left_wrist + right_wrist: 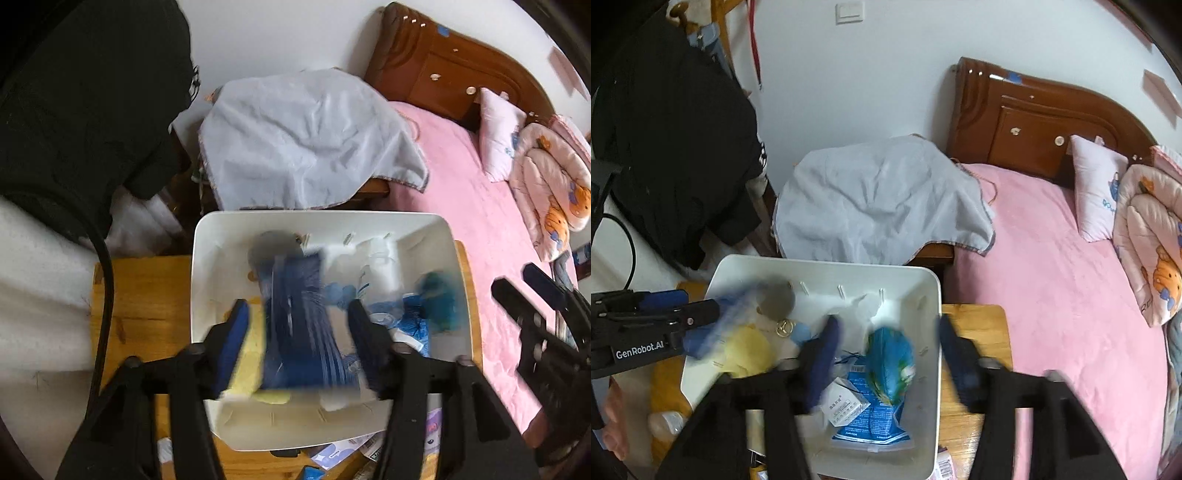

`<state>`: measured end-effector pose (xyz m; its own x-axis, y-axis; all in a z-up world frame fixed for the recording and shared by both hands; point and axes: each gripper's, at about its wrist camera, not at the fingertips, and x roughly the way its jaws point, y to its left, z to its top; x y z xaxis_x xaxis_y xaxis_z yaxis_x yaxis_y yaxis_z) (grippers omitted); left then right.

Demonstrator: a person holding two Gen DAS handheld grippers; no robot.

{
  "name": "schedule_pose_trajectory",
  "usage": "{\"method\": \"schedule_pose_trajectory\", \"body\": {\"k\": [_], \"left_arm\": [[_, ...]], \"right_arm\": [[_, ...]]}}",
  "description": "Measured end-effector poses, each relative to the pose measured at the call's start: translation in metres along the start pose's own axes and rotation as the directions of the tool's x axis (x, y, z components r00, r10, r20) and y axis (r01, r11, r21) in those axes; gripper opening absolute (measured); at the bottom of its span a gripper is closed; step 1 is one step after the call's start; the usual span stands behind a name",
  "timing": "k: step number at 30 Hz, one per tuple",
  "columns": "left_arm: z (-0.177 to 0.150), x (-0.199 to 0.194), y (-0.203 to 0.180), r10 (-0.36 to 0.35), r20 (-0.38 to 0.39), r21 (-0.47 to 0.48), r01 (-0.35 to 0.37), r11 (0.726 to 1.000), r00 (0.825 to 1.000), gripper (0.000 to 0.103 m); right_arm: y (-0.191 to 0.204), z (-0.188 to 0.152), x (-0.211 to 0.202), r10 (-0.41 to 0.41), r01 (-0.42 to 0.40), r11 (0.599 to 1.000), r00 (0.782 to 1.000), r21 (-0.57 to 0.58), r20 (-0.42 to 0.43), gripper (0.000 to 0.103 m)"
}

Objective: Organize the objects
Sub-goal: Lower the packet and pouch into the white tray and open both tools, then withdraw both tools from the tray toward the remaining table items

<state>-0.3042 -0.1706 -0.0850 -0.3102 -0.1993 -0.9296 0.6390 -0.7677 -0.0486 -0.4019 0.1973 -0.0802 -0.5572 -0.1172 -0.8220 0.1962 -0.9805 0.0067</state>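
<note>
Blue pack (299, 325) — between left tool (295, 314)

We look down steeply from both wrist cameras, each close above the white bin (439, 236) on the wooden table (147, 288). Our left view sits lower and nearer, the bin filling its middle. Our right view hangs higher and farther right. Both face the far wall and share the bin (923, 280), the grey cloth (879, 199) and the pink bed (1052, 280).
</note>
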Motion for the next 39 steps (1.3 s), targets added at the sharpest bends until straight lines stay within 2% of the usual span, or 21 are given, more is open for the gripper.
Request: {"method": "schedule_pose_trajectory", "body": {"k": [1,3,12,18,26,39], "left_arm": [[-0.001,0.0,0.001,0.005,0.008,-0.01,-0.005,1.0,1.0,0.078],[-0.003,0.0,0.002,0.003,0.019,-0.017,-0.002,1.0,1.0,0.084],[-0.013,-0.002,0.012,0.016,-0.012,0.001,-0.015,1.0,1.0,0.084],[-0.022,-0.008,0.02,0.012,-0.031,-0.005,-0.012,1.0,0.999,0.084],[-0.039,-0.04,0.032,0.009,0.003,0.007,-0.009,1.0,1.0,0.084],[-0.071,-0.101,0.045,-0.011,0.081,0.097,0.003,0.995,0.997,0.084]], "right_arm": [[0.001,-0.002,0.0,0.002,-0.002,1.0,1.0,-0.007,0.01,0.072],[0.004,-0.006,-0.001,0.003,-0.002,1.0,1.0,-0.018,0.015,0.072],[0.01,-0.024,-0.011,0.038,-0.037,0.998,0.999,-0.057,0.012,0.072],[0.008,-0.032,-0.028,0.056,-0.055,0.998,0.998,-0.029,0.018,0.072],[0.008,-0.049,-0.059,0.059,-0.058,0.998,0.997,-0.003,0.047,0.072],[0.023,-0.089,-0.126,0.062,-0.062,0.998,0.991,-0.009,0.117,0.072]]}}
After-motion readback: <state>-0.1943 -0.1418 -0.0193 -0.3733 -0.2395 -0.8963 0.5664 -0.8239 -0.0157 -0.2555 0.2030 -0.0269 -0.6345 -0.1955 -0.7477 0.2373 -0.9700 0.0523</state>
